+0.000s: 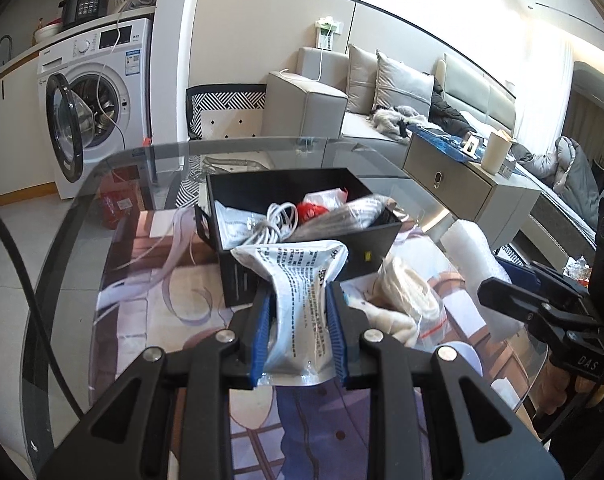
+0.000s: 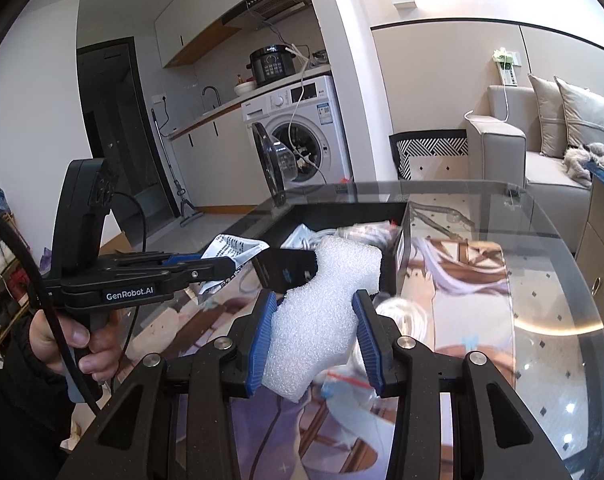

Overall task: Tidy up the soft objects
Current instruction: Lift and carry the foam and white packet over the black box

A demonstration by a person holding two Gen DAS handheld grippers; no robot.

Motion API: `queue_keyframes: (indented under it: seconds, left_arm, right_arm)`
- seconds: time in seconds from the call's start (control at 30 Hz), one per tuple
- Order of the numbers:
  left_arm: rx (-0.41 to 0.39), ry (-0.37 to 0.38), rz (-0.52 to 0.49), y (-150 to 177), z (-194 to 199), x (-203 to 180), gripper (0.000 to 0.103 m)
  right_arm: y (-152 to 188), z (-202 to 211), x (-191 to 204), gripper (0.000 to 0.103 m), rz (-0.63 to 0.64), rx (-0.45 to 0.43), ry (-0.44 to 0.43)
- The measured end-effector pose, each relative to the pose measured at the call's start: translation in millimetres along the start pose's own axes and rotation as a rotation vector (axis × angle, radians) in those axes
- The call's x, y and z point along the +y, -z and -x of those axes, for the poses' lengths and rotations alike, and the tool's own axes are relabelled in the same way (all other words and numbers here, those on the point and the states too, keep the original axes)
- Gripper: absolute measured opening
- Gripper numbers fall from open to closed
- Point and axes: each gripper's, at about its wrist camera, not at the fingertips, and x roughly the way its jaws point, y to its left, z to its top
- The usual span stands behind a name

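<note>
Both pairs of blue-padded fingers are closed onto something soft: the left gripper [image 1: 299, 320] pinches a crinkly white plastic pouch printed with dark text [image 1: 297, 280] around its middle, the pads pressing its sides in so that the top fans out above them, while the right gripper [image 2: 314, 340] squeezes a lumpy piece of white foam sheet [image 2: 322, 304] at its waist, the jaws standing moderately apart with the foam bulging above and below. From where I stand the pouch hangs just at the near edge of the open black rectangular box [image 1: 237, 184] on the round glass table [image 1: 101, 184], and the foam is held up just in front of the same box, so both look poised to go in. The box already holds a fair heap: a coil of white cable [image 1: 275, 220], another white printed packet [image 1: 231, 222], something red in clear plastic [image 1: 316, 210] and a grey striped bundle in a clear wrapper [image 1: 342, 216]. That makes me judge the job well under way, perhaps past its middle. Still lying on the table beside the box is a cream-coloured cloth in a clear zip bag [image 1: 406, 300], touching nothing but the tabletop as far as I can tell, so I reckon at least three things remain to be put away: the two now held and that bag. Whether more soft things wait out of sight behind the grippers, I cannot tell.
</note>
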Motion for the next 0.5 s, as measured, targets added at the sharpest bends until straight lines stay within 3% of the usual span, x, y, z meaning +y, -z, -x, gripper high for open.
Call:
queue_keyframes:
  seconds: [0.5]
  left_arm:
    - [-0.078,-0.028,-0.006,-40.3,11.1,11.6,0.025]
  right_arm:
    - [-51.0,-10.0,-17.0,0.04,0.004,-0.044,0.001]
